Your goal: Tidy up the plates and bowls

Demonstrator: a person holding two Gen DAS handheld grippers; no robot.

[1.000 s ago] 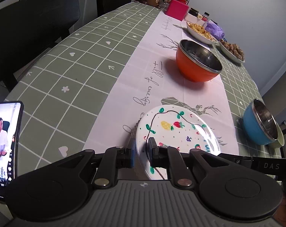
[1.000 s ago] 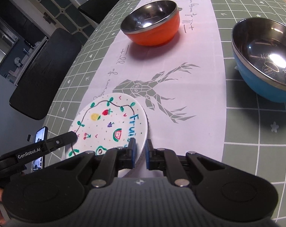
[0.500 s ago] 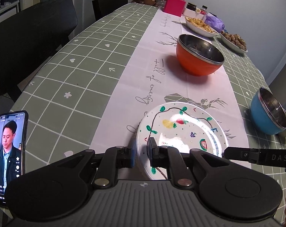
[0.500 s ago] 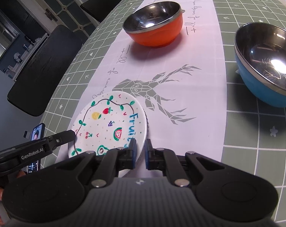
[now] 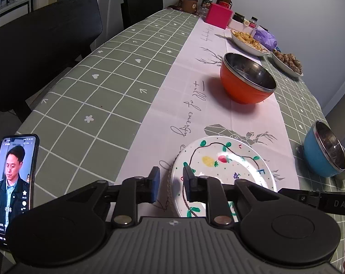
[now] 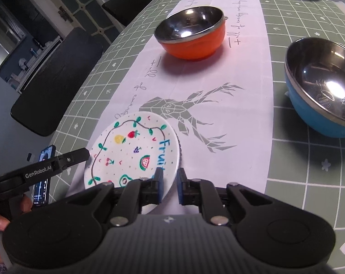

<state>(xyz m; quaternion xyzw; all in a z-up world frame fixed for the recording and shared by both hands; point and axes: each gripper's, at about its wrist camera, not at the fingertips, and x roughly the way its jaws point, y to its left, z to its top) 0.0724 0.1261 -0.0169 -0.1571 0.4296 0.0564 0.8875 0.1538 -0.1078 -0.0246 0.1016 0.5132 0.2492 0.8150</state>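
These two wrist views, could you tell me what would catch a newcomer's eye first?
The white fruit-painted plate lies on the pale runner at the near table edge, its rim between the opening jaws of both the left gripper and right gripper. Beyond stands an orange bowl, with a blue bowl to the right on the green checked cloth.

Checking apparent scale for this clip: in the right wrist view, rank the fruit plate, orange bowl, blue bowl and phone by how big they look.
1. Fruit plate, though it is nearest the camera and partly hidden.
2. Blue bowl and orange bowl look alike; the blue one is cut off by the edge, so unranked.
3. Phone, mostly hidden.
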